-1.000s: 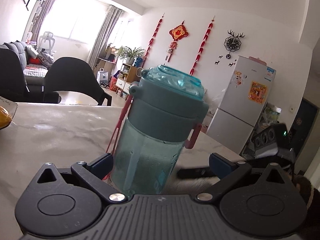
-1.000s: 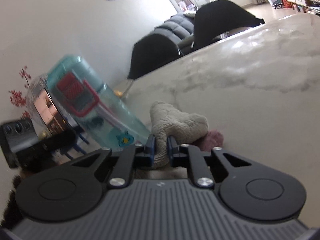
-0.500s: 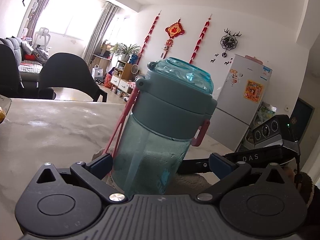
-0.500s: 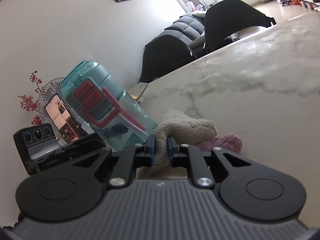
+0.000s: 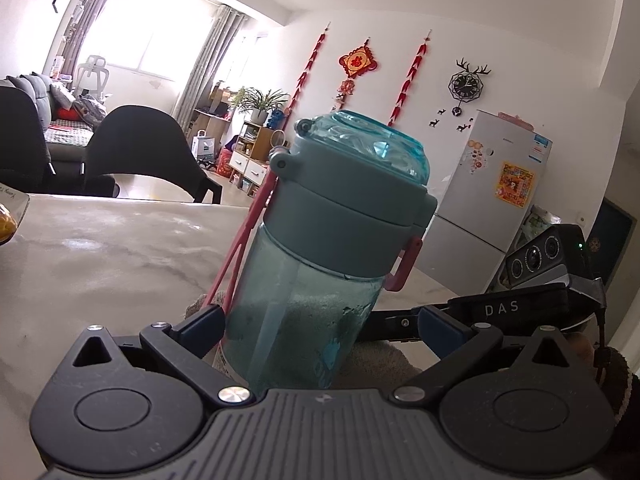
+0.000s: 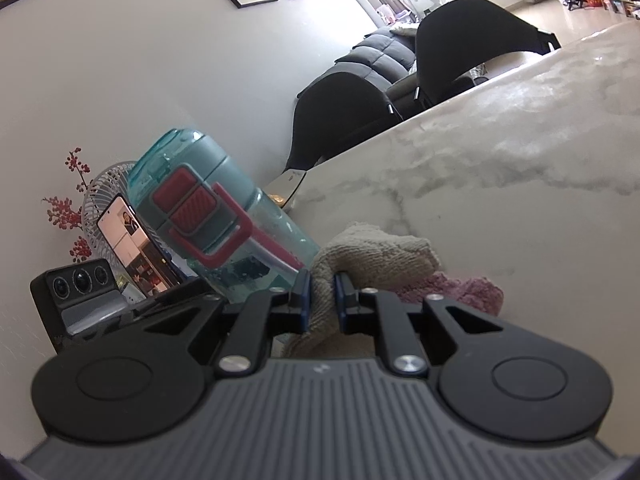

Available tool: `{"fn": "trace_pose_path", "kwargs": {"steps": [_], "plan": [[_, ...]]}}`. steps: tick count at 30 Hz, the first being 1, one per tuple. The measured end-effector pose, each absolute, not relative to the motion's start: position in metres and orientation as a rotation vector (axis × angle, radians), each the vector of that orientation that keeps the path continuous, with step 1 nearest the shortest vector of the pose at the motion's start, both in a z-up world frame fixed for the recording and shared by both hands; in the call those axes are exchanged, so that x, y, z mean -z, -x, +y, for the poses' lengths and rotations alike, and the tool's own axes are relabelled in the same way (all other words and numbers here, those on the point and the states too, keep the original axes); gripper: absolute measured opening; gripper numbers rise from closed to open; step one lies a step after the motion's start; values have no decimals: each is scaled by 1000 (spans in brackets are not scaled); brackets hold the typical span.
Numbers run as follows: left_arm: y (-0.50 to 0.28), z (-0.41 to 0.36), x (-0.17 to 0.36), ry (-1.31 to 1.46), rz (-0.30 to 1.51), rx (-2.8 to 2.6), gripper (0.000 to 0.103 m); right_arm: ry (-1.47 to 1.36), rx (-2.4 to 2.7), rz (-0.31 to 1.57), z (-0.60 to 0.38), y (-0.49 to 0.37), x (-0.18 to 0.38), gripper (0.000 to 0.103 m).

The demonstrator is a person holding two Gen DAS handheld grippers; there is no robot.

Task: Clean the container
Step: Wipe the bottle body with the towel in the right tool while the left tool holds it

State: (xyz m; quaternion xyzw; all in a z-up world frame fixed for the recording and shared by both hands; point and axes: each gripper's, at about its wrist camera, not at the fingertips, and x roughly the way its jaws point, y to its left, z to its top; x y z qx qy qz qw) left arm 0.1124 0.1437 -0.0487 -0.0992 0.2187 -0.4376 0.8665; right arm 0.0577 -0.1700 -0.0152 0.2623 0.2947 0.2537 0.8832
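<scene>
While my left gripper [image 5: 320, 324] stood wide around the bottle [image 5: 332, 248], my right gripper [image 6: 321, 294], clamped on the cloth [image 6: 372, 252], had swung it against the bottle's side, so wiping was underway.

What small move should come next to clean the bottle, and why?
Probably press the cloth against the bottle wall and rub along it. The right claw is pinched on the cloth right beside the bottle, while the left claw has the bottle between its fingers, lid closed, above the table.
</scene>
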Motion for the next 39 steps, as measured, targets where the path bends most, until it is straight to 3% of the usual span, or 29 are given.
{"fn": "trace_pose_path", "kwargs": {"steps": [19, 39], "plan": [[-85, 130, 32, 277, 516, 697, 102, -581, -545, 578, -170, -68, 12, 13], [-74, 150, 22, 119, 437, 776, 102, -592, -523, 477, -187, -31, -15, 13]]}}
